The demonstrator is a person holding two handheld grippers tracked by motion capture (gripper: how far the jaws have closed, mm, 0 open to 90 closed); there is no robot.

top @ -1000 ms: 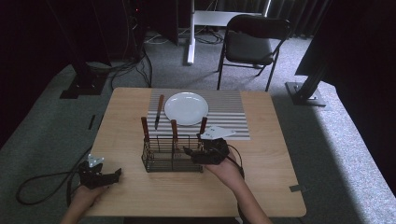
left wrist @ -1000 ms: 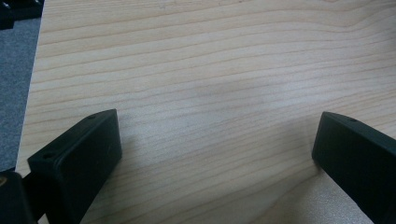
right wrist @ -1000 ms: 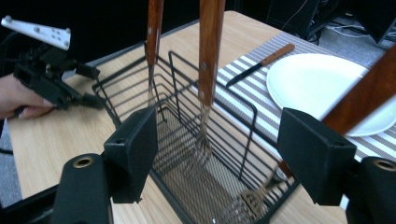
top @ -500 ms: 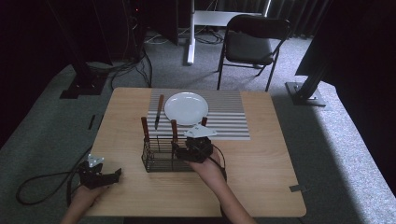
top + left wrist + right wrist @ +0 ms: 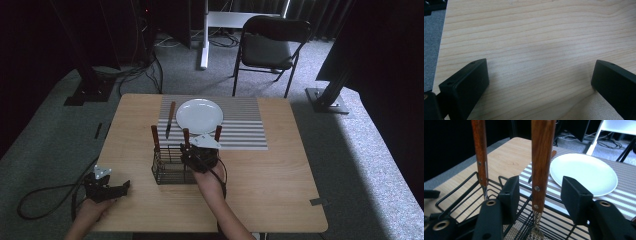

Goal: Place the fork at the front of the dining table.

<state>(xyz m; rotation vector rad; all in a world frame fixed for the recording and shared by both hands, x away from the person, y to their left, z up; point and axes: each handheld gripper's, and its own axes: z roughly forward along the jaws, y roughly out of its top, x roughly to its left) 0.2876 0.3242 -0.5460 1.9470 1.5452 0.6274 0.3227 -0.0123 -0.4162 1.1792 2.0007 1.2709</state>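
Observation:
A black wire caddy (image 5: 170,169) stands near the table's middle and holds three wooden-handled utensils. My right gripper (image 5: 196,155) is at the caddy's right end. In the right gripper view my right gripper (image 5: 541,195) is open, and its jaws flank the upright wooden handle of a fork (image 5: 541,165) without touching it. A second wooden handle (image 5: 480,152) rises to the left in the caddy (image 5: 471,185). A third handle (image 5: 218,132) stands at the right. My left gripper (image 5: 107,189) rests near the table's front left corner. In its own view my left gripper (image 5: 539,80) is open over bare wood.
A white plate (image 5: 199,115) lies on a striped placemat (image 5: 240,130) behind the caddy, with a wooden-handled knife (image 5: 170,119) to its left. The plate (image 5: 584,172) also lies just past the fork. A folding chair (image 5: 272,47) stands beyond the table.
My right gripper has moved left along the caddy's right end, bringing its open jaws around the middle fork handle. The left gripper has stayed put.

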